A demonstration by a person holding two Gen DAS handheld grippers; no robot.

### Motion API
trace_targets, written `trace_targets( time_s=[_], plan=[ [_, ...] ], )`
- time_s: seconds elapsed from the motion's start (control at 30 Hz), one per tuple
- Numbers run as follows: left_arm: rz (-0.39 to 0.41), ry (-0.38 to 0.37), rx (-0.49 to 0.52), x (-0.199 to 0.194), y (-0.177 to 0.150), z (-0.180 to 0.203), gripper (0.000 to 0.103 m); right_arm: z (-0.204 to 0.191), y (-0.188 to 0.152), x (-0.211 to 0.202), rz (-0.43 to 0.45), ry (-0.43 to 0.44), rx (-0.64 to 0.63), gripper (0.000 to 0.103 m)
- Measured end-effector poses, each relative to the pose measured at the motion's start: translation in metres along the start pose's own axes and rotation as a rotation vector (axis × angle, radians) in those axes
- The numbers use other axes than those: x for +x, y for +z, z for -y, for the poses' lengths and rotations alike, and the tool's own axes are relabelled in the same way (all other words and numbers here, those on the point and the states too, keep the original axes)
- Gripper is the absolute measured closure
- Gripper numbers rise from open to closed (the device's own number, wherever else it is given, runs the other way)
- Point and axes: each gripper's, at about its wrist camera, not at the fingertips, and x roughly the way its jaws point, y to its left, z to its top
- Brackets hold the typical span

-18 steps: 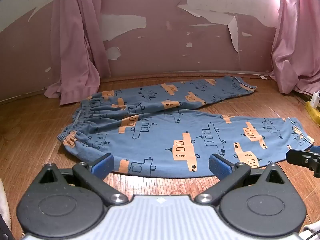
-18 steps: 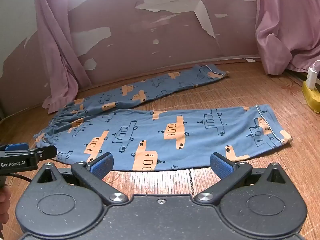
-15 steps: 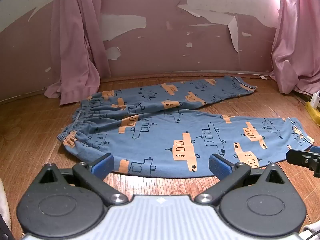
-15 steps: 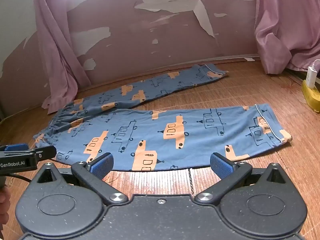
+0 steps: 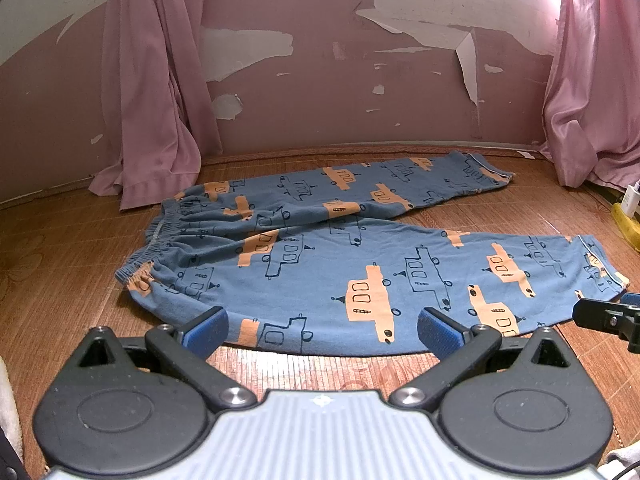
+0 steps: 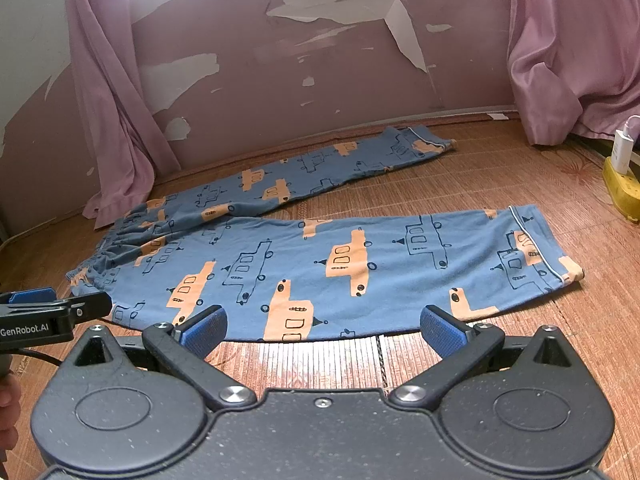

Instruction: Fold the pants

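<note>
- Lying flat on the floor (image 5: pixel 60 248), pants (image 5: pixel 320 276) legs spread apart, waistband left.
- left claw (image 5: pixel 322 326) wide open, empty, near pants edge.
- right claw (image 6: pixel 322 326) wide open, empty, probably not touching.

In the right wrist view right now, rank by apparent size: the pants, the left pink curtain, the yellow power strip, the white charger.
1. pants, spread flat across the floor
2. left pink curtain; its top runs out of frame, so its rank against the pants is unsure
3. yellow power strip, partly cut off by the edge
4. white charger, plugged into it
</note>
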Motion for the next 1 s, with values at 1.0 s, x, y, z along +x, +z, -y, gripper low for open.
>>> trace_targets(
  time_s=[1.0],
  plan=[
    [0.001,0.0,0.001,-0.0008,0.0013,0.0013,0.0,0.0015,0.0007,0.0001,-0.004,0.002,0.007,0.001]
  ],
)
